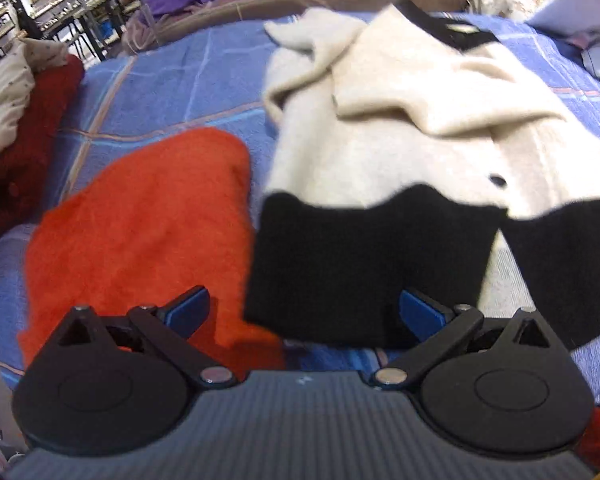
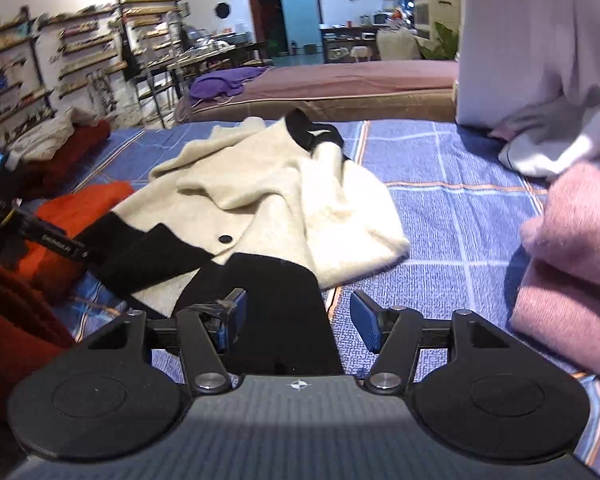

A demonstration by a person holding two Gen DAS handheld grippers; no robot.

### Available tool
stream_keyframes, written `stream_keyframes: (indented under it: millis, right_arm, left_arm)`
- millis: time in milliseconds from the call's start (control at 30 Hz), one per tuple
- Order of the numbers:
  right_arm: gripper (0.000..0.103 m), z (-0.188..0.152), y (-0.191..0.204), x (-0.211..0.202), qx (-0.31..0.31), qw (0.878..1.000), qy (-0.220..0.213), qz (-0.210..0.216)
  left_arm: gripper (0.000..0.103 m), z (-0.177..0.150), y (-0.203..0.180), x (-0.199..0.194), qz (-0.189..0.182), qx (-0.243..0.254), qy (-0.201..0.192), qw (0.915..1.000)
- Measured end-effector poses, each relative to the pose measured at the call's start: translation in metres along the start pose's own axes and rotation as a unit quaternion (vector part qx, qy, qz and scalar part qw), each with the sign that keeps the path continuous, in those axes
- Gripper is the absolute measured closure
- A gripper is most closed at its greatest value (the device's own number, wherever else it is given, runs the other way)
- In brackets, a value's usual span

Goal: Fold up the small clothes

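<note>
A cream fuzzy cardigan (image 1: 400, 136) with a black hem band (image 1: 364, 256), black collar and a black button lies rumpled on the blue plaid bedspread (image 1: 172, 80). It also shows in the right wrist view (image 2: 284, 200). My left gripper (image 1: 304, 312) is open, its blue pads either side of the left corner of the black hem. My right gripper (image 2: 298, 316) is open over the right black hem panel (image 2: 276, 304), which lies between the pads. The left gripper shows in the right wrist view (image 2: 40, 236) at the left.
An orange garment (image 1: 148, 232) lies left of the cardigan. Dark red and cream clothes (image 1: 16, 120) are piled at far left. Pink folded knitwear (image 2: 572, 264) and white cloth (image 2: 540, 60) sit at right. Another bed (image 2: 340, 84) and shelves (image 2: 40, 68) stand behind.
</note>
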State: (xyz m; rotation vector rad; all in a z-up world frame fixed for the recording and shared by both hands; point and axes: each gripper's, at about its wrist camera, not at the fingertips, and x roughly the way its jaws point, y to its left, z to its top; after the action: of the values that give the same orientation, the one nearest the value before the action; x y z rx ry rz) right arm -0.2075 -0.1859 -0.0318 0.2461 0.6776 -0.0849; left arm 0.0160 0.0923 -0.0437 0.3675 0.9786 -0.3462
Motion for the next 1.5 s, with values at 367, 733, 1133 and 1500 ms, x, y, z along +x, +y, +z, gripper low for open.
stream_keyframes:
  millis: [367, 733, 1133, 1500]
  right_arm:
    - [0.006, -0.023, -0.047, 0.084, 0.163, 0.985, 0.054, 0.0]
    - [0.009, -0.03, 0.017, 0.114, 0.172, 0.978, 0.067, 0.095]
    - [0.084, 0.021, -0.012, -0.002, 0.104, 0.991, -0.027, 0.075]
    - [0.049, 0.003, -0.003, -0.02, 0.049, 0.998, 0.012, 0.022]
  left_arm:
    - [0.003, 0.054, 0.009, 0.083, 0.044, 0.08, 0.046, 0.9948]
    - [0.056, 0.038, -0.031, 0.078, 0.018, 0.134, 0.023, 0.9906]
    - [0.098, 0.035, -0.024, 0.012, -0.117, 0.12, 0.022, 0.9856]
    - [0.088, -0.02, 0.019, 0.004, -0.09, 0.056, 0.088, 0.9905]
